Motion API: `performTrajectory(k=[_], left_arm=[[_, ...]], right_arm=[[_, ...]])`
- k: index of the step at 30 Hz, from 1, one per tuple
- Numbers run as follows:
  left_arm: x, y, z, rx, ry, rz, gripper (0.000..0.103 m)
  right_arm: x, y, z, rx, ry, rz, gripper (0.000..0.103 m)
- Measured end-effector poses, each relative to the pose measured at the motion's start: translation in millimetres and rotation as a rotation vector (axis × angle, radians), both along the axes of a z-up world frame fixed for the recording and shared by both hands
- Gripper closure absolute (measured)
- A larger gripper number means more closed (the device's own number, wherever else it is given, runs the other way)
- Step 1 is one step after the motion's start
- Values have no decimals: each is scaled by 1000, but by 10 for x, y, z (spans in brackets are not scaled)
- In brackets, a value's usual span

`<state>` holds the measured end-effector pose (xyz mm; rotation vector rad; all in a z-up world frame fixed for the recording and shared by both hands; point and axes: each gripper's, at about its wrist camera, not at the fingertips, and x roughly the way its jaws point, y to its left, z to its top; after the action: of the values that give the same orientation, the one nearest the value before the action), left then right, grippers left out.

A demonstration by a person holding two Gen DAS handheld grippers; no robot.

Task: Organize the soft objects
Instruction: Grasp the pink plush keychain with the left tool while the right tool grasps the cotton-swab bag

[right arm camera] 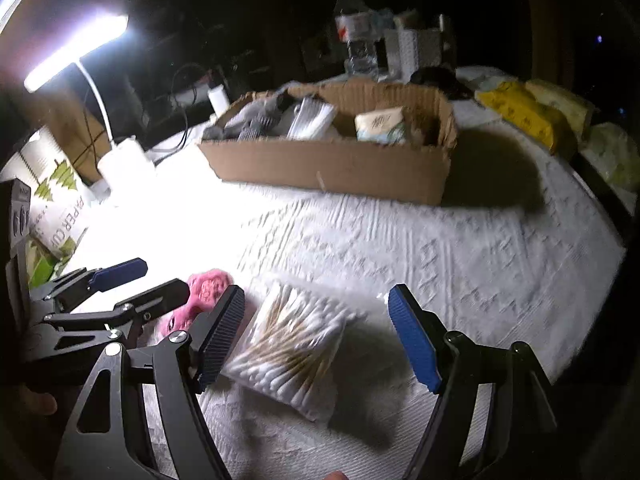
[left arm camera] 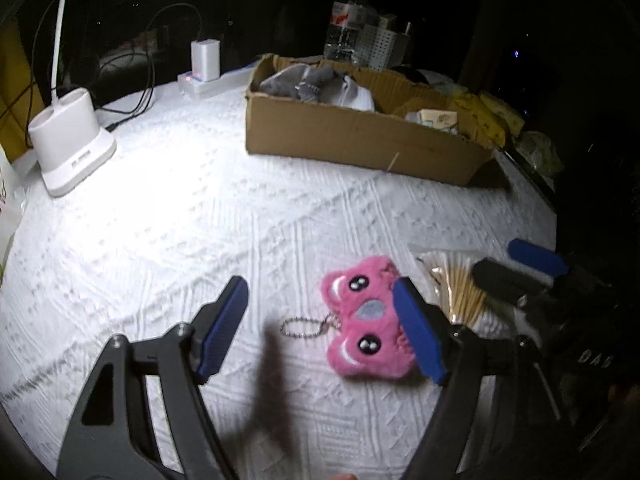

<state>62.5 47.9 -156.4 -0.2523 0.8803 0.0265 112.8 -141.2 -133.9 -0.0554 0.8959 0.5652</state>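
A pink plush keychain toy (left arm camera: pixel 366 322) with a ball chain (left arm camera: pixel 304 326) lies on the white textured cloth. My left gripper (left arm camera: pixel 320 326) is open above it, its right finger (left arm camera: pixel 418 338) over the toy's right edge. A clear bag of cotton swabs (right arm camera: pixel 296 344) lies right of the toy. My right gripper (right arm camera: pixel 316 332) is open around the bag. The toy also shows in the right wrist view (right arm camera: pixel 200 300), partly hidden by the left gripper (right arm camera: pixel 120 276). The swab bag also shows in the left wrist view (left arm camera: pixel 460 292), with the right gripper (left arm camera: pixel 516 264) over it.
A cardboard box (left arm camera: pixel 360 132) at the back holds grey and white soft items and a tissue pack (right arm camera: pixel 380 124). A lamp base (left arm camera: pixel 72 140), charger (left arm camera: pixel 204 64), water bottle (left arm camera: pixel 350 16), yellow packets (right arm camera: pixel 524 114) and a paper-cup package (right arm camera: pixel 56 208) ring the table.
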Motion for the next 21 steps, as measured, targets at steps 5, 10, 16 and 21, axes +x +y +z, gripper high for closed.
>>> performTrajectory(k=[5, 10, 16, 21], left_arm=[[-8, -66, -27, 13, 5, -28, 27], [5, -143, -65, 14, 12, -65, 27], [55, -260, -106, 34, 31, -96, 27], [72, -305, -169, 58, 49, -94, 28]], right_arm=[[7, 22, -149, 10, 57, 11, 26], [65, -9, -245, 49, 111, 33, 35], [80, -21, -268, 85, 128, 59, 50], [54, -94, -241, 81, 108, 56, 57]])
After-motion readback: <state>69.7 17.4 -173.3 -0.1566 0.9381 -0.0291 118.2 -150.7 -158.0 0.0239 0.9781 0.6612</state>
